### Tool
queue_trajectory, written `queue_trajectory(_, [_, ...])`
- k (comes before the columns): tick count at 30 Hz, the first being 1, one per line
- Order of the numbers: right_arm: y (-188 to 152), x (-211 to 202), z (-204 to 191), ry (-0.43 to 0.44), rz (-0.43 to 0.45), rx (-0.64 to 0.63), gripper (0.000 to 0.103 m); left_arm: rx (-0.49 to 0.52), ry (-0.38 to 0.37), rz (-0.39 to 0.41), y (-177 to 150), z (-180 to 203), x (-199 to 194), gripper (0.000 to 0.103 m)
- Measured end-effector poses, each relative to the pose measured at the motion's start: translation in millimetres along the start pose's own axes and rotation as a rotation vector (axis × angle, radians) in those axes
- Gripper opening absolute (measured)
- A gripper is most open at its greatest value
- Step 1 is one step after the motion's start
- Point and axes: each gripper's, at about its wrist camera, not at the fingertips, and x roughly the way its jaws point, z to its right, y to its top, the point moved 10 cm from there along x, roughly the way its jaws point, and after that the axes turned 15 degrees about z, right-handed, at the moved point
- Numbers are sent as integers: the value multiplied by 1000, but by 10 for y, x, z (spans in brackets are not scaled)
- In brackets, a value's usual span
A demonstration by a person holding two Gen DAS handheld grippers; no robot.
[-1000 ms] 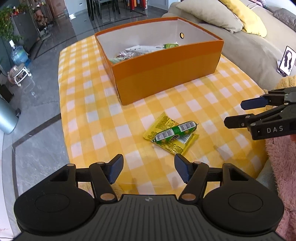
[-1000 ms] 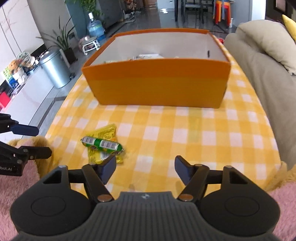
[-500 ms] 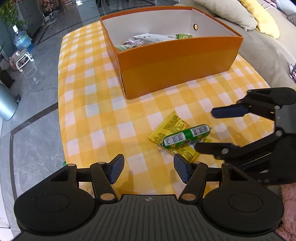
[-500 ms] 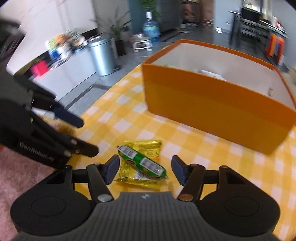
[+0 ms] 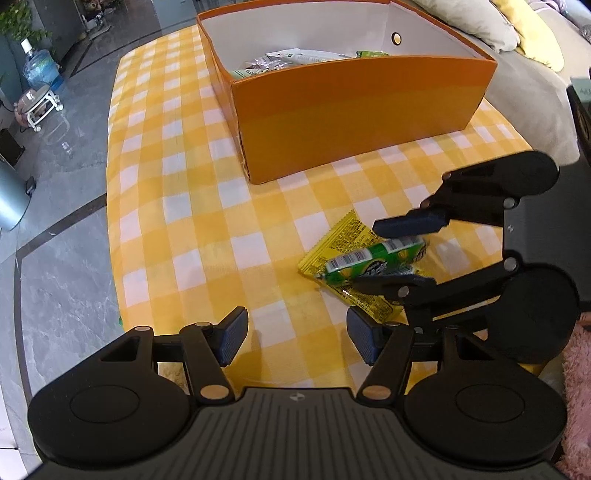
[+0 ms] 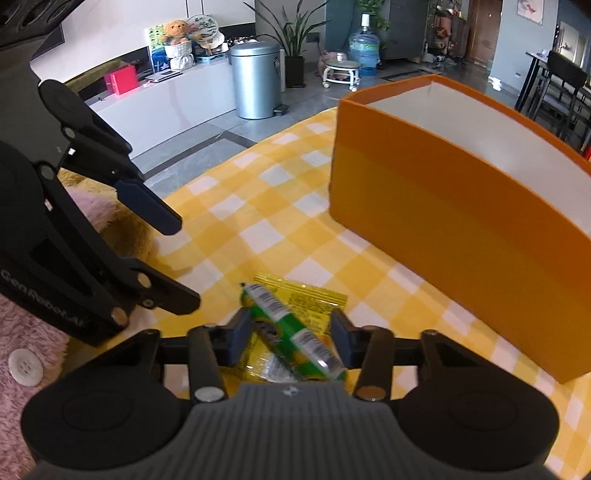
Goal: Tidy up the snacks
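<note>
A green tube snack (image 5: pixel 373 262) lies across a flat yellow packet (image 5: pixel 343 243) on the yellow checked tablecloth (image 5: pixel 192 206). My right gripper (image 6: pixel 288 338) is open, with the tube snack (image 6: pixel 291 332) and the yellow packet (image 6: pixel 314 299) between its fingers; it also shows in the left wrist view (image 5: pixel 400 254). My left gripper (image 5: pixel 295 334) is open and empty, low over the cloth left of the snacks; it also shows in the right wrist view (image 6: pixel 181 262). An orange box (image 5: pixel 354 99) with several snacks inside stands behind.
A beige sofa with cushions (image 5: pixel 491 26) lies beyond the box. A silver bin (image 6: pixel 255 79) and a water bottle (image 6: pixel 364 50) stand on the grey floor. Pink fluffy fabric (image 6: pixel 33 325) is at the table's near edge.
My right gripper has swung in from the side and come down around the tube snack and packet. My left gripper has shifted a little; both stay open.
</note>
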Motion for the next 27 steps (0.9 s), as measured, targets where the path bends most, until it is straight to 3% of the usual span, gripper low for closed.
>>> queue_trajectory(6, [-47, -47, 11, -8, 13, 65, 33, -12, 6, 33, 86, 103, -28, 71])
queue_trajectory(14, [-114, -260, 111, -25, 13, 209, 25, -104, -12, 11, 188, 242, -21, 71])
queue_trajectory(20, [-175, -482, 461, -154, 5, 325, 24, -276, -9, -49, 268, 374, 114, 71])
queue_trajectory(27, [-407, -656, 862, -305, -39, 395, 24, -483, 116, -104, 144, 327, 327, 71])
